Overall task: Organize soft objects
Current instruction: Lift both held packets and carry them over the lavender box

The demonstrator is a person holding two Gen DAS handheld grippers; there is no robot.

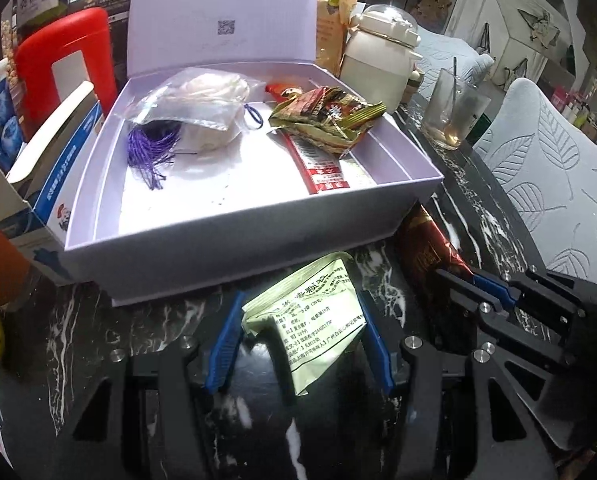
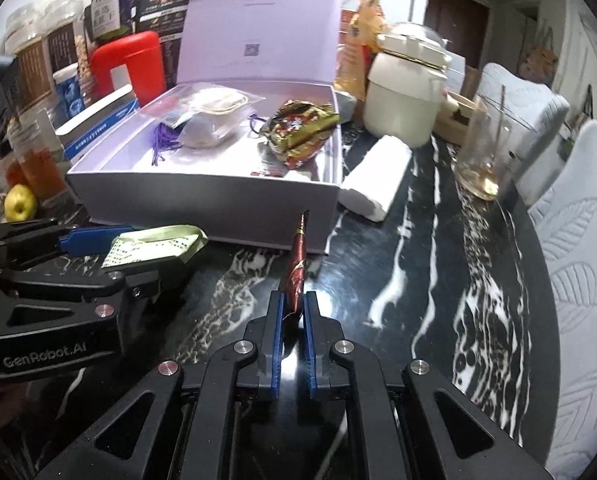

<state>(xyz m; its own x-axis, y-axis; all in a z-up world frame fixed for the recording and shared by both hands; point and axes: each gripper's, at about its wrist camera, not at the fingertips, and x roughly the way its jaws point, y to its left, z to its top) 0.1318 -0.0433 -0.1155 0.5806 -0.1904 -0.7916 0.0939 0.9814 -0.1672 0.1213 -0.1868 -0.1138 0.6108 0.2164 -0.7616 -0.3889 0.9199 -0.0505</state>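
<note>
My left gripper (image 1: 300,312) is shut on a pale green printed sachet (image 1: 310,312), its blue pads pressing the sachet's two side edges just above the black marble table. In the right wrist view that left gripper (image 2: 130,258) reaches in from the left with the green sachet (image 2: 154,242). My right gripper (image 2: 294,306) is shut on the lower end of a slim dark red packet (image 2: 297,260), which stands up edge-on. From the left wrist the right gripper (image 1: 470,284) and red packet (image 1: 430,248) sit at the right. Both are in front of the open lilac box (image 1: 258,220) (image 2: 202,196).
The box holds a clear bag of white items (image 1: 202,104), a purple tassel (image 1: 150,148), crumpled snack wrappers (image 1: 322,116) and a long red packet (image 1: 318,164). Around it are a red canister (image 1: 66,64), blue-white carton (image 1: 54,176), cream pot (image 2: 406,92), glass (image 2: 482,152), white tissue pack (image 2: 378,172), apple (image 2: 18,202).
</note>
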